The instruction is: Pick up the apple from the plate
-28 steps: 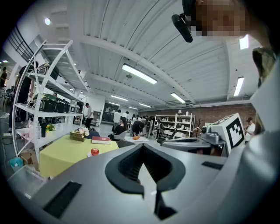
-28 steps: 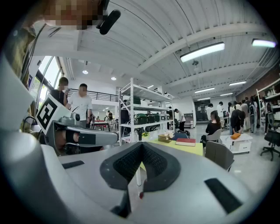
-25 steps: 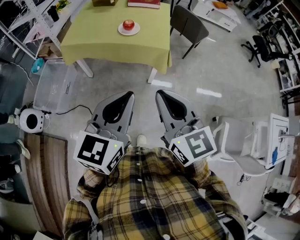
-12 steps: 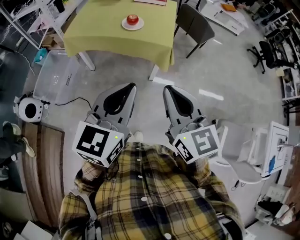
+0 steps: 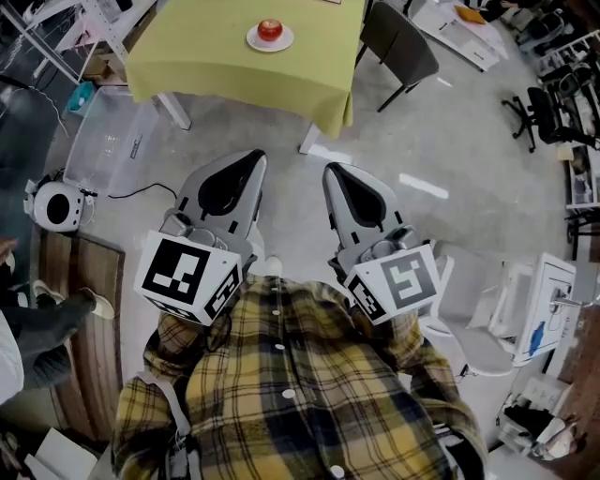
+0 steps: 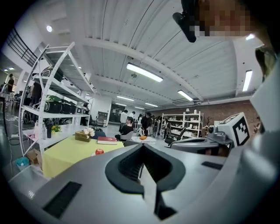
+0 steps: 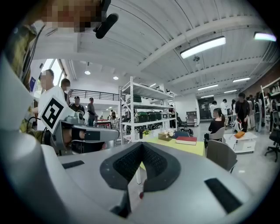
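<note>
A red apple (image 5: 270, 28) sits on a small white plate (image 5: 270, 39) on the yellow-green table (image 5: 206, 56), far ahead in the head view. In the left gripper view the apple (image 6: 99, 151) shows small on the table (image 6: 65, 155), well beyond the jaws. My left gripper (image 5: 253, 161) and right gripper (image 5: 332, 172) are held side by side over the floor, pointing toward the table. Both are shut and hold nothing. The right gripper view looks past its shut jaws (image 7: 141, 145) at the table's far end (image 7: 194, 148).
A grey chair (image 5: 398, 42) stands at the table's right corner. A clear plastic box (image 5: 111, 155) and a white round device (image 5: 56, 204) lie on the floor to the left. A red book (image 6: 107, 140) rests on the table. Shelves (image 6: 52, 105) stand behind it.
Both grippers have moved forward toward the table, still shut. The table and apple have slid up in the head view. A person's foot has come in at the left edge.
</note>
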### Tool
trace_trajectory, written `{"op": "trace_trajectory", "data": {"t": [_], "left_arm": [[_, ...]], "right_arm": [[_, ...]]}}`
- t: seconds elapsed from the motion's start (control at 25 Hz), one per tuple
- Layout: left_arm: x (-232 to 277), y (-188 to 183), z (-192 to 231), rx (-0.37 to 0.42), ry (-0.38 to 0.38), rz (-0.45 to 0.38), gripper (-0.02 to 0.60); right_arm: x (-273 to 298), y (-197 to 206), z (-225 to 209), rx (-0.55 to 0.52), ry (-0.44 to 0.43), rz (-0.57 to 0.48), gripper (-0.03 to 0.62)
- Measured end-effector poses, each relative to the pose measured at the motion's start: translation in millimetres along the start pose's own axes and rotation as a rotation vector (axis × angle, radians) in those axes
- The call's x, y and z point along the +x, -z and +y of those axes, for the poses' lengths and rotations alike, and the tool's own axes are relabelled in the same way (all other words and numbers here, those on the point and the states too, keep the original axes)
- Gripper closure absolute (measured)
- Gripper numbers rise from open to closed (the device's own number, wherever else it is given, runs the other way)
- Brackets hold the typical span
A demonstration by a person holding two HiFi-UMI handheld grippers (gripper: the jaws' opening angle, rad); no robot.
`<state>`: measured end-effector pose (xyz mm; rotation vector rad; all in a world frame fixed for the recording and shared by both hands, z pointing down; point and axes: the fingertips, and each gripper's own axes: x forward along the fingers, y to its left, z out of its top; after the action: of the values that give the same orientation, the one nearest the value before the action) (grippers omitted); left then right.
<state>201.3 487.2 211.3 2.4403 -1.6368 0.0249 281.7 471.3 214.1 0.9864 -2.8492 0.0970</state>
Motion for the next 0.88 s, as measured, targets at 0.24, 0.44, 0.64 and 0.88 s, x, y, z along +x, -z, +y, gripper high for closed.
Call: {"op": "trace_trajectory", "data": {"t": [0.24,0.44,0.64,0.88], "left_arm": [[29.3,-5.0,34.4,0.002,0.007,0.011,0.575],[60.4,-16.8,75.1,0.000,0.026,0.019,0.575],[92.5,-31.7,115.5,0.006,0.063,0.024,0.575],[122.4,-45.7,168.0,0.017,0.097,0.025,0.575]], "right_arm": [[37.0,-0.8,-20.1,0.013,0.017,0.002,0.597],[83.7,-8.7,-38.6,0.020,0.035,0.006,0.597],[131.1,-21.4,-55.7,0.021,0.065,0.003,0.597],[191.8,-31.9,-68.6,0.020,0.094,0.001,0.597]]}}
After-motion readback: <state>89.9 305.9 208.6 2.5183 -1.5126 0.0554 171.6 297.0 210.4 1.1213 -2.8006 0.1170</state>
